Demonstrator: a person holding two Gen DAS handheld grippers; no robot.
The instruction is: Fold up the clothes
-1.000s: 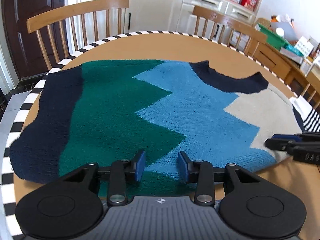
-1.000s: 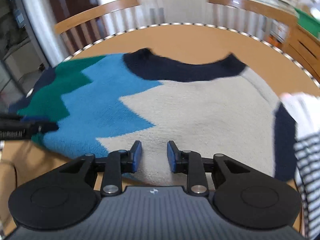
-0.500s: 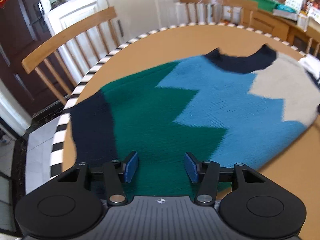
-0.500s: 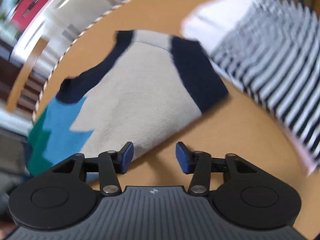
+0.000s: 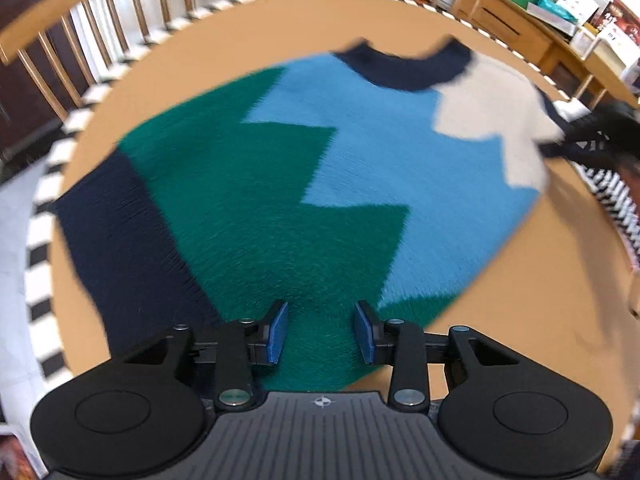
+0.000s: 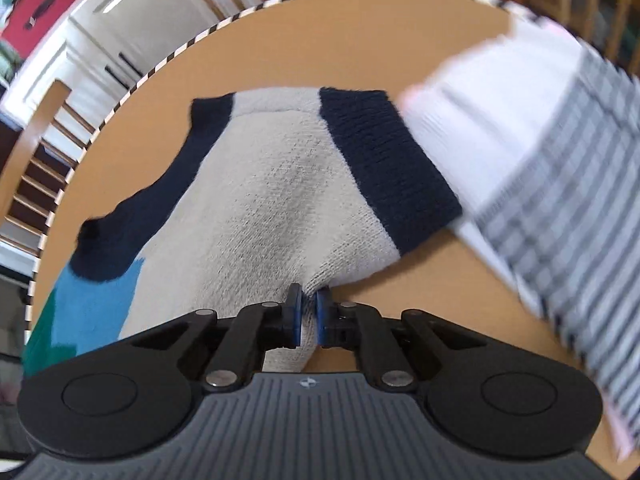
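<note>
A knitted sweater [image 5: 304,184] with navy, green, blue and cream zigzag blocks lies spread on the round wooden table [image 5: 532,296]. My left gripper [image 5: 321,330] is open, its blue pads just above the green part near the sweater's near edge. My right gripper [image 6: 307,318] is shut on the cream edge of the sweater [image 6: 276,196], near its navy cuffed sleeve [image 6: 384,168]. The right gripper also shows blurred at the right of the left wrist view [image 5: 592,140].
A folded white and striped garment [image 6: 560,168] lies on the table right of the sweater. The table has a black-and-white striped rim [image 5: 40,216]. Wooden chairs [image 5: 80,28] stand behind it, with white cabinets and a cluttered sideboard [image 5: 532,20] beyond.
My right gripper has closed on the sweater's cream edge; half a second ago it was open. My left gripper has shifted along the near edge and stays open.
</note>
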